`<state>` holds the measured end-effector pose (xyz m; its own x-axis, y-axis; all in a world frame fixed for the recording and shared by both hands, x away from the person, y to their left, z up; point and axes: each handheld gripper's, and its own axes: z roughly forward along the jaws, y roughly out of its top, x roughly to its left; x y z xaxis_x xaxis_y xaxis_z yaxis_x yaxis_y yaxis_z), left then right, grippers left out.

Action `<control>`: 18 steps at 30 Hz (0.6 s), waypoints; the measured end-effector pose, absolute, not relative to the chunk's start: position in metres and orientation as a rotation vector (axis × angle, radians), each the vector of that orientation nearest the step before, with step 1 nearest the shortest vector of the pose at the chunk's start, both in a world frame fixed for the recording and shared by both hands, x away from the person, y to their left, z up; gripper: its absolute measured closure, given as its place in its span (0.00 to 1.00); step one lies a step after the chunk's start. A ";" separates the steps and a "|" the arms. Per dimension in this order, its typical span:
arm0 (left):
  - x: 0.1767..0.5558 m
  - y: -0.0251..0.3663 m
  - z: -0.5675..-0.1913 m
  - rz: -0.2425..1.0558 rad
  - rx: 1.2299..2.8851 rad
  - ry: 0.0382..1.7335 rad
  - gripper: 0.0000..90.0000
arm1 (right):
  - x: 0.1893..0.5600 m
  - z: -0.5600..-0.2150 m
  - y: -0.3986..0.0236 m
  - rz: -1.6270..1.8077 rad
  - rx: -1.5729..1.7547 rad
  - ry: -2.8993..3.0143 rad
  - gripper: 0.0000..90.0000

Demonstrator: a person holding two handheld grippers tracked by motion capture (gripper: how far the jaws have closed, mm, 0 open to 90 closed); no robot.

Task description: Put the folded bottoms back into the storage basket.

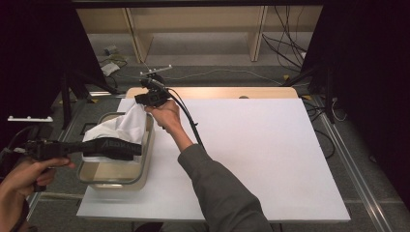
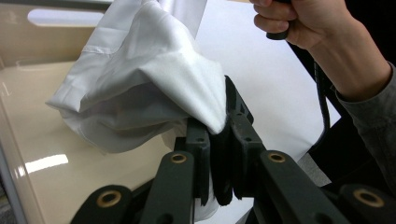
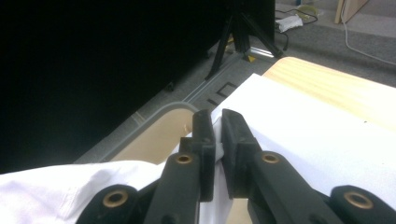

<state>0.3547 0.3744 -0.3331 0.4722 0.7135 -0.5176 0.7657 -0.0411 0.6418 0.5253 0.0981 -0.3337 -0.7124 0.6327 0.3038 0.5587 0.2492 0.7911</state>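
That white cloth (image 1: 124, 126) is light and floppy, so it'll sag and slide wherever you don't hold it. Right now it's draped over the clear bin (image 1: 145, 166) at the table's (image 1: 251, 154) left edge. Your left claw (image 2: 219, 140) and right claw (image 3: 217, 135) are each clamped on a fold. Grip hems, not loose middles.

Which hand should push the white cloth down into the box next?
Probably the right. The right gripper pinches the white cloth at its raised end above the clear plastic box, so lowering it would tuck that end in. The left gripper already grips the cloth low over the box.
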 end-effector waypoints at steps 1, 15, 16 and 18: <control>0.355 0.374 -0.334 -0.068 1.780 1.262 0.89 | 0.525 -0.336 0.098 1.478 1.157 2.425 0.94; 0.360 0.375 -0.346 -0.079 1.815 1.322 0.89 | 0.527 -0.351 0.103 1.461 1.178 2.438 0.94; 0.360 0.375 -0.347 -0.079 1.818 1.327 0.89 | 0.527 -0.352 0.103 1.460 1.179 2.439 0.94; 0.361 0.375 -0.349 -0.082 1.821 1.335 0.89 | 0.527 -0.354 0.103 1.456 1.182 2.441 0.94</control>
<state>0.3612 0.3754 -0.3486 0.4265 0.7509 -0.5042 0.8072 -0.0646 0.5868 0.5273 0.1033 -0.3538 -0.7034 0.6384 0.3126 0.5783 0.2581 0.7739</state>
